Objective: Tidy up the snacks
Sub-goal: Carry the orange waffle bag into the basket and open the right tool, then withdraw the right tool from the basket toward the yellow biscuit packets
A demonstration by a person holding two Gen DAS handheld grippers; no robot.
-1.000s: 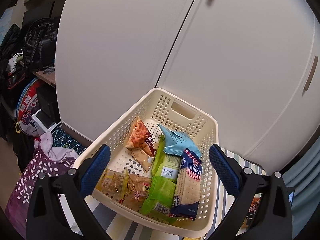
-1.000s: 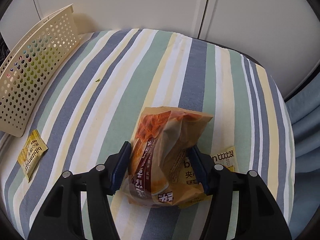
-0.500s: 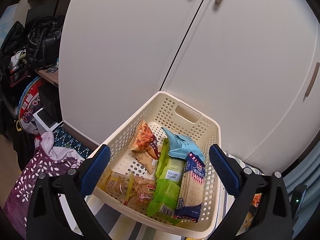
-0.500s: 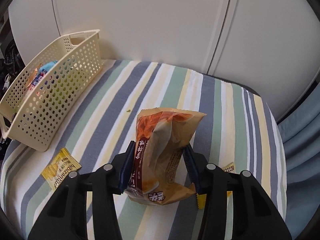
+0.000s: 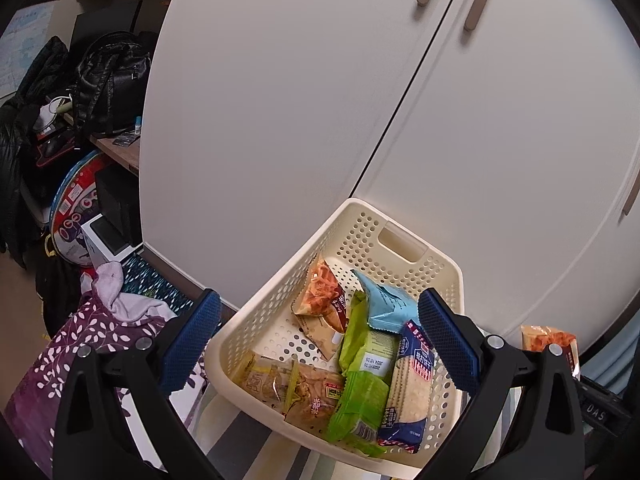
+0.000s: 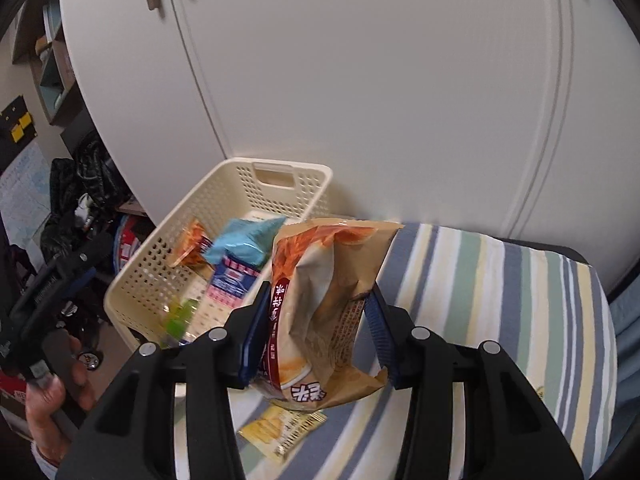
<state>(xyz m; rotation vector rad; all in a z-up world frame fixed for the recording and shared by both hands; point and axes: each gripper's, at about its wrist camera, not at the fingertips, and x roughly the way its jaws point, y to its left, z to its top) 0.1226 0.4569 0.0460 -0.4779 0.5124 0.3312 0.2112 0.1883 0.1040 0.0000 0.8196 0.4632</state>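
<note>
A cream basket (image 5: pixel 400 240) with perforated walls and a handle slot stands at the edge of a striped surface, against white cupboard doors. Inside lie several snack packets: an orange-and-brown bag (image 5: pixel 320 300) leaning on the left wall, a light blue packet (image 5: pixel 384 300), a green packet (image 5: pixel 360 368), a dark blue cracker pack (image 5: pixel 412 380) and a clear yellowish pack (image 5: pixel 292 388) across the near end. A larger orange-and-tan snack bag (image 6: pixel 324 304) is held upright in the air just right of the basket. A small yellow sachet (image 6: pixel 280 430) lies flat on the stripes beneath it.
</note>
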